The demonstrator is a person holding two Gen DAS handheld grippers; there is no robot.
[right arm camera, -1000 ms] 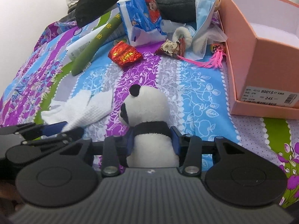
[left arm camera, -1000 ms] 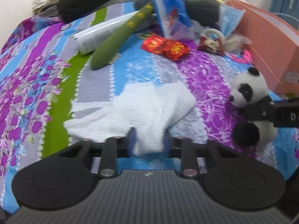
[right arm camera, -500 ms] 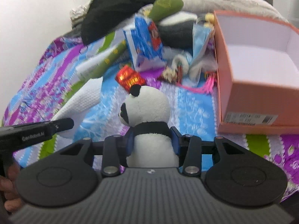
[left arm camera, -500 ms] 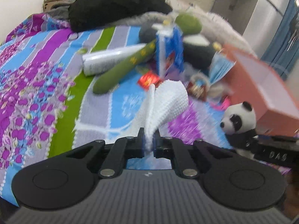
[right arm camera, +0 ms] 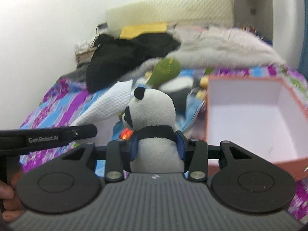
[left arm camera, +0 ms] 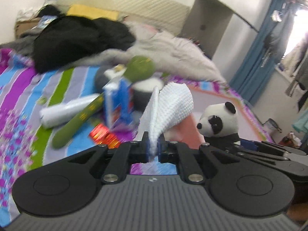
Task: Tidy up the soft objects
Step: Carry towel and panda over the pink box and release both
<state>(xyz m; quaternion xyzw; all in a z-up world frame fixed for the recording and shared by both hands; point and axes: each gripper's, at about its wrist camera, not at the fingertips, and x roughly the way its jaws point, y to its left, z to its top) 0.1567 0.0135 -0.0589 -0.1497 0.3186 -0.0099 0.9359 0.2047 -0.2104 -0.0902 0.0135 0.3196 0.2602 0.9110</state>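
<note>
A bed with a striped, flower-printed sheet in purple, blue and green (left arm camera: 23, 104) fills the room below a cream headboard, strewn with a black garment (left arm camera: 77, 38), a grey furry blanket (left arm camera: 173, 50) and a long green plush (left arm camera: 77, 123). In the left wrist view the left gripper (left arm camera: 153, 146) tilts downward above the bed, its jaws pinched nearly together on the lower edge of a white waffle-textured cloth (left arm camera: 169, 107), which stands up from them in a folded cone, clear of the sheet. Beside it on the right, the right gripper (left arm camera: 248, 145) carries a small black-and-white plush panda (left arm camera: 219, 120). In the right wrist view the right gripper (right arm camera: 156, 146) also angles down, jaws partly apart and clamped on the panda's white body below its black collar, the head upright facing left. An open salmon-pink cardboard box with a white interior (right arm camera: 250, 115) lies just right of it on the bed, and the left gripper (right arm camera: 57, 133) reaches in from the left with the cloth (right arm camera: 107, 104) raised beside the panda.
</note>
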